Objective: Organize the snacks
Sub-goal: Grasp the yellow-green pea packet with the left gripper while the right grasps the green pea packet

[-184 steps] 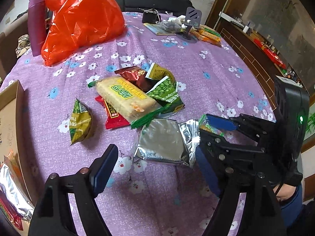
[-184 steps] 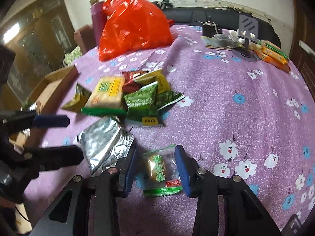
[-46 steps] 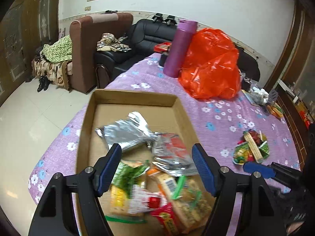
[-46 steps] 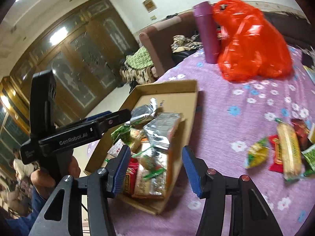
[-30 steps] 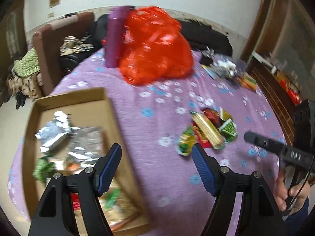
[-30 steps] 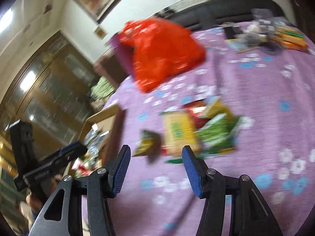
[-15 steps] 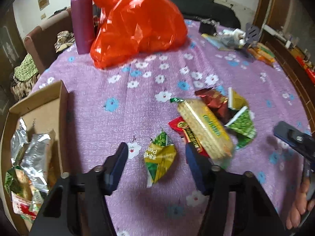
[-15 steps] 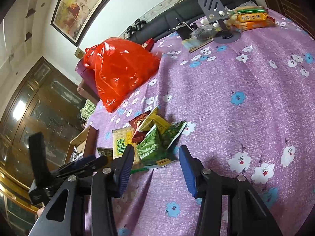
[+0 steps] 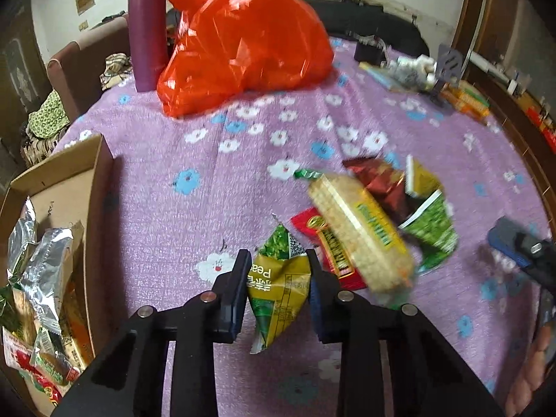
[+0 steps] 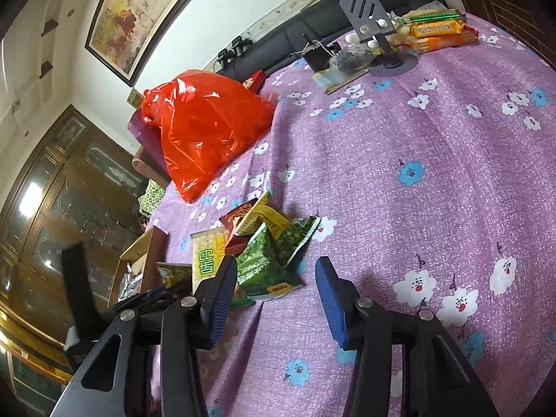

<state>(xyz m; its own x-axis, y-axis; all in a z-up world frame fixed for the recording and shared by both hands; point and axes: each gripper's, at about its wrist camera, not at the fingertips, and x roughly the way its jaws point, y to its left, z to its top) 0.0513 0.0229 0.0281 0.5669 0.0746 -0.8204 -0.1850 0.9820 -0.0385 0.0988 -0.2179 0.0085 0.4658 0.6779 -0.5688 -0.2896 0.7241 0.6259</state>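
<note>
Purple flowered cloth covers the desk, and on it the left claw has its two pads pressed against the sides of a small green and yellow pea packet; the packet is pinched between them, its lower end hanging out below the pads, though whether it has left the cloth is hard to say. At about two o'clock from the packet, just beside it, lies the heap of loose snacks: a long yellow cracker pack on top of a red sachet, with a dark red bag and green pea bags behind and to the right. Off at nine o'clock a cardboard box sits at the desk edge with silver foil packs and other wrappers inside. At twelve o'clock, far up the desk, a big orange plastic bag slumps beside a tall purple flask.

The right claw hangs with its blue pads spread wide and nothing between them, its left pad next to the green bags of the same heap. Beyond, at one o'clock, a phone stand and orange biscuit packs rest near the far rim.
</note>
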